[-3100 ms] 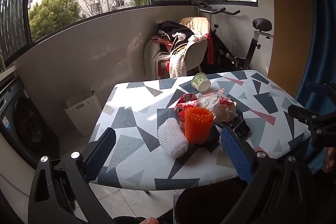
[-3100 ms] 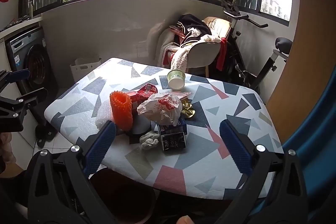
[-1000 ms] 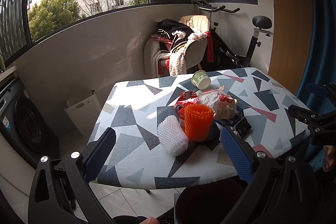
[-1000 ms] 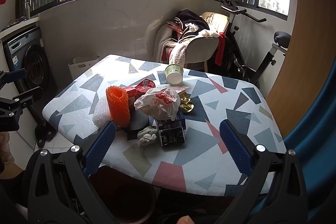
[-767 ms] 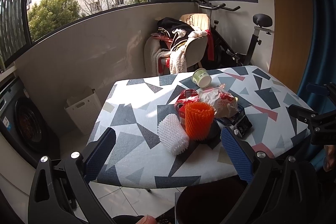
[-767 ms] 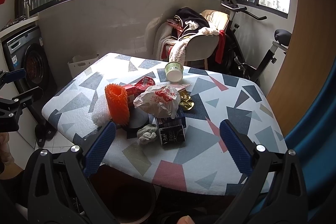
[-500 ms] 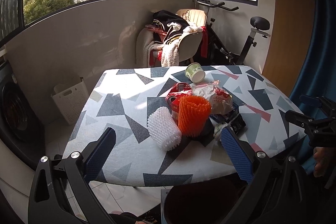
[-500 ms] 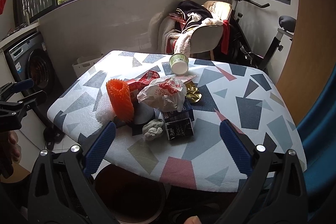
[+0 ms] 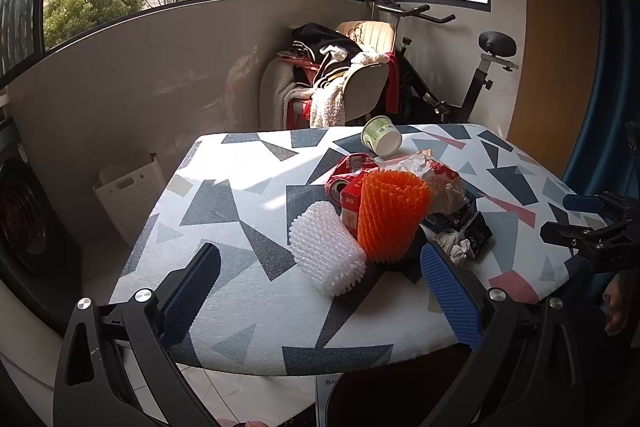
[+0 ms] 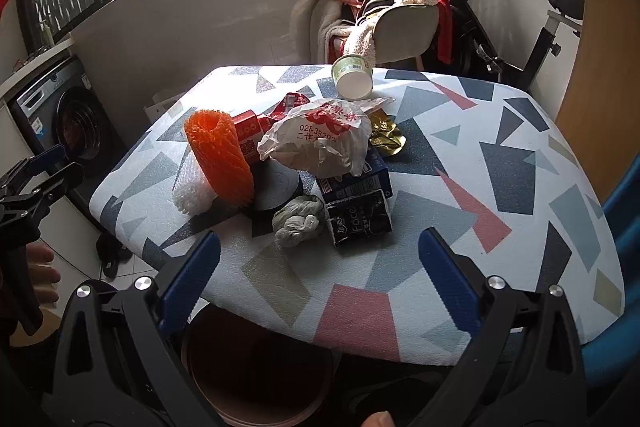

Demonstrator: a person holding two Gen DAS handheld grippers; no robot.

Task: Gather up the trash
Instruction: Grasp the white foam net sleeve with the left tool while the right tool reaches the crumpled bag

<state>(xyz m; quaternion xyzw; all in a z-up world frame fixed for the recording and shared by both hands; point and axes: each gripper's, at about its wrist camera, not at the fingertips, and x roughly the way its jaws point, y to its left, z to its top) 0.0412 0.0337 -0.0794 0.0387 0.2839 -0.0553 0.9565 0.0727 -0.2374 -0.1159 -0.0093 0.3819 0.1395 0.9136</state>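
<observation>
A heap of trash lies on the patterned table (image 10: 500,163): an orange foam net (image 10: 220,155), a white foam net (image 9: 324,251), a crumpled white bag (image 10: 320,139), a red carton (image 10: 248,131), a black pouch (image 10: 360,223), a wadded tissue (image 10: 298,221), gold foil (image 10: 386,135) and a paper cup (image 10: 354,77). My left gripper (image 9: 316,291) is open and empty, near the white net. My right gripper (image 10: 320,267) is open and empty, just short of the tissue and pouch.
A brown bin (image 10: 256,371) stands under the table's near edge. A chair heaped with clothes (image 10: 384,7) and an exercise bike (image 10: 520,39) stand behind the table. A washing machine (image 10: 68,119) and a white basket (image 9: 128,195) are at the left.
Both grippers have moved forward toward the table, so the trash heap looms larger. Both stay open and empty.
</observation>
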